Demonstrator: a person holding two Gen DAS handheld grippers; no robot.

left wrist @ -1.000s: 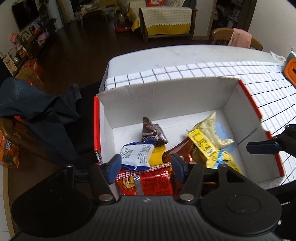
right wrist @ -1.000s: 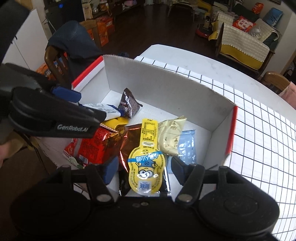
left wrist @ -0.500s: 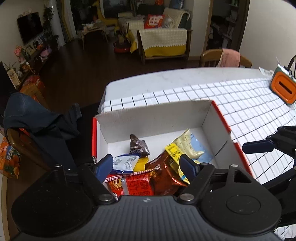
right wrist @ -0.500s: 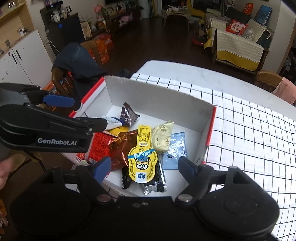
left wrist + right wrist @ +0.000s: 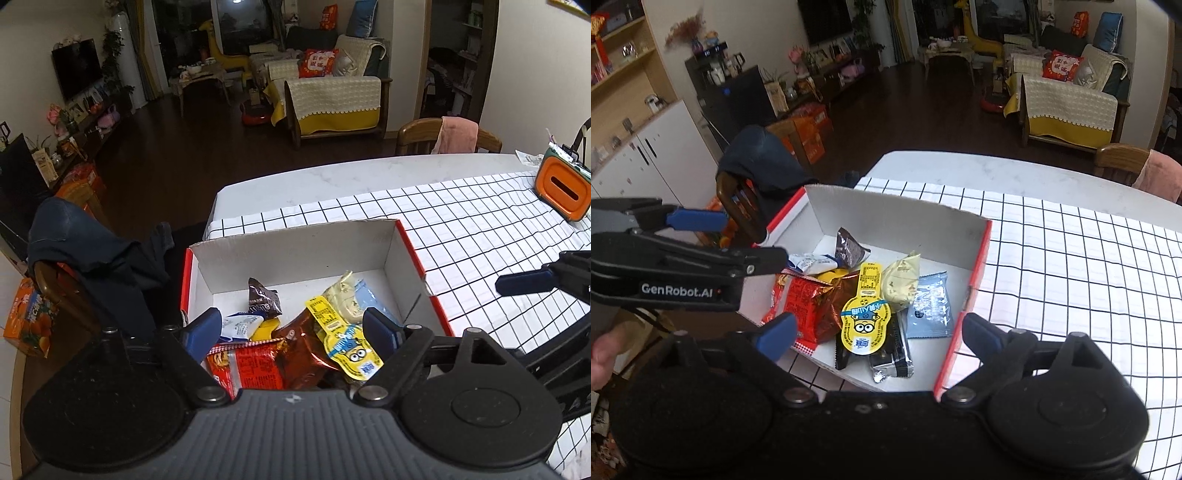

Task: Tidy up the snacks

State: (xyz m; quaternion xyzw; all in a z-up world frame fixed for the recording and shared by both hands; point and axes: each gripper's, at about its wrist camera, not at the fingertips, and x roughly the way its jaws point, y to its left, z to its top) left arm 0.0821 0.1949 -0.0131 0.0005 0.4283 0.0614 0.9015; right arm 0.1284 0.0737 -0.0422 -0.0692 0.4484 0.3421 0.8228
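Both grippers, left [image 5: 291, 330] and right [image 5: 879, 330], are hovering wide open, holding nothing, above the snack-filled box [image 5: 897, 212].

Dim room, glaring tablecloth [image 5: 1089, 266], fisheye warp

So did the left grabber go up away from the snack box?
Yes. The left gripper rose and backed away: the white cardboard box with red edges looks smaller and farther in its view.

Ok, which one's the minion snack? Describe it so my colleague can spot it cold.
Look in the white box with red edges on the checked tablecloth. In the middle of the snack pile, the minion snack lies on top of a black wrapper. It is the only bright yellow, round-ended packet with a goggle-eyed cartoon face.
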